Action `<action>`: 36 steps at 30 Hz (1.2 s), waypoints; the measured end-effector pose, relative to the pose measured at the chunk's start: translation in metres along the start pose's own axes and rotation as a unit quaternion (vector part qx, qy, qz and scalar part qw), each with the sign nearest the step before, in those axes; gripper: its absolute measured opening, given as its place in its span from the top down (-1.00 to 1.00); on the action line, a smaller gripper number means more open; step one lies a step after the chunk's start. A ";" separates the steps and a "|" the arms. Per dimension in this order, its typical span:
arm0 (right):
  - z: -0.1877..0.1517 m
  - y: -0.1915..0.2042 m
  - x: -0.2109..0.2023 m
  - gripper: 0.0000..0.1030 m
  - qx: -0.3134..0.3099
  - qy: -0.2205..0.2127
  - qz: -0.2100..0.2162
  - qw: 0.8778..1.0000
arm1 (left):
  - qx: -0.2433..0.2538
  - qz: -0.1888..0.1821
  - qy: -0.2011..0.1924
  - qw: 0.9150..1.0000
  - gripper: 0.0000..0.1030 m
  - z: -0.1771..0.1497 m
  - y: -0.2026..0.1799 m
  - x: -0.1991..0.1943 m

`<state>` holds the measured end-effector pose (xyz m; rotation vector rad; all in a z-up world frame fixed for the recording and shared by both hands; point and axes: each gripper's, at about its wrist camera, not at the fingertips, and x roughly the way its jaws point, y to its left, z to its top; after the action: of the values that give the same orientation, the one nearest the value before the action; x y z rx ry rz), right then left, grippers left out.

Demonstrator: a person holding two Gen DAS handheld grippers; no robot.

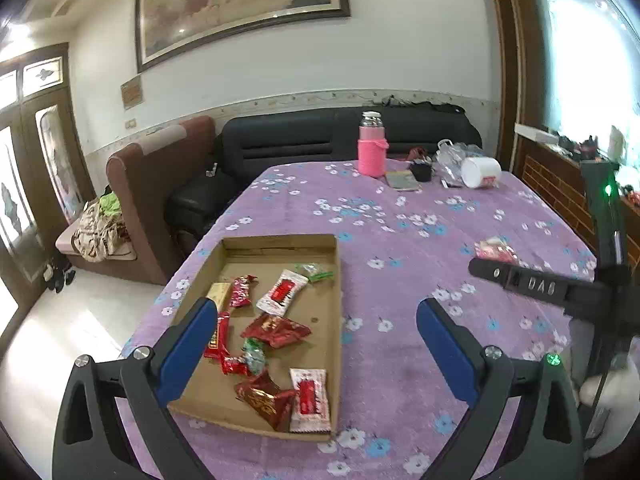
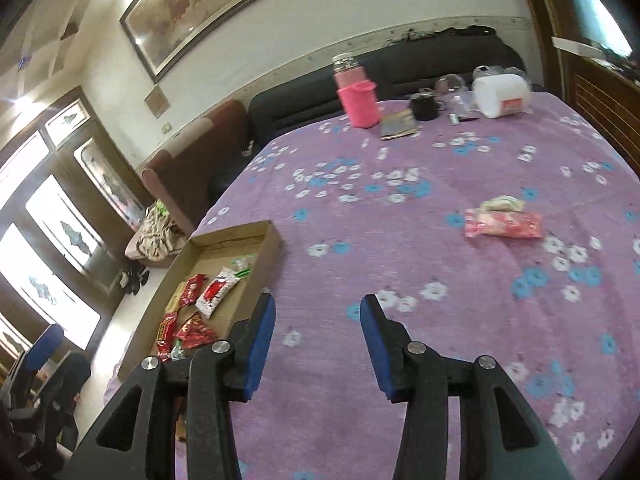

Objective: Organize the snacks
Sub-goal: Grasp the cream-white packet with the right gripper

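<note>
A shallow cardboard tray (image 1: 338,320) lies on the purple flowered tablecloth and holds several red, white and green snack packets (image 1: 276,330). My left gripper (image 1: 316,320) is open and empty, hovering over the tray's right half. The tray also shows at the left of the right wrist view (image 2: 276,240). My right gripper (image 2: 318,320) is open and empty above bare cloth, right of the tray. A red snack packet (image 2: 504,226) with a pale one (image 2: 502,203) behind it lies loose on the cloth ahead of it; the red packet also shows in the left wrist view (image 1: 494,250), behind the right gripper's body (image 1: 532,282).
At the table's far end stand a pink flask (image 1: 372,150), a black cup (image 1: 422,170), a small book (image 1: 402,180), plastic bags and a white tub (image 1: 480,172) on its side. A black sofa (image 1: 304,140) and a brown chair (image 1: 160,184) stand beyond the table's far and left edges.
</note>
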<state>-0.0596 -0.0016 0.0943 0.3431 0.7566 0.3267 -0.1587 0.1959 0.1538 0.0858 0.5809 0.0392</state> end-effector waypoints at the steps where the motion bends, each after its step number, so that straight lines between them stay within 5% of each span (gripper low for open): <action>1: 0.000 -0.004 -0.003 0.07 0.003 -0.002 -0.002 1.000 | 0.004 -0.002 0.001 1.000 -0.94 -0.001 -0.004 -0.001; 12: 0.009 -0.065 -0.027 0.05 0.036 -0.022 -0.043 0.998 | 0.023 -0.024 0.029 0.999 -0.94 -0.008 -0.026 0.009; 18: 0.037 -0.138 -0.028 0.05 0.097 -0.031 -0.088 0.991 | 0.011 -0.065 0.041 0.997 -0.94 -0.013 -0.024 0.021; 29: 0.098 -0.194 0.061 0.06 0.098 0.018 -0.116 0.988 | -0.020 -0.099 0.077 0.992 -0.94 -0.016 -0.022 0.060; 34: 0.096 -0.191 0.104 0.04 0.116 0.087 -0.050 0.988 | -0.023 -0.097 0.086 0.991 -0.94 -0.017 -0.018 0.070; 36: 0.085 -0.173 0.100 0.03 0.120 0.121 0.051 0.984 | -0.027 -0.105 0.082 0.991 -0.94 -0.016 -0.015 0.073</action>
<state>0.0976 -0.1308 0.0194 0.5788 1.0226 0.3793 -0.1061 0.1861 0.0991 -0.0310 0.7495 -0.1431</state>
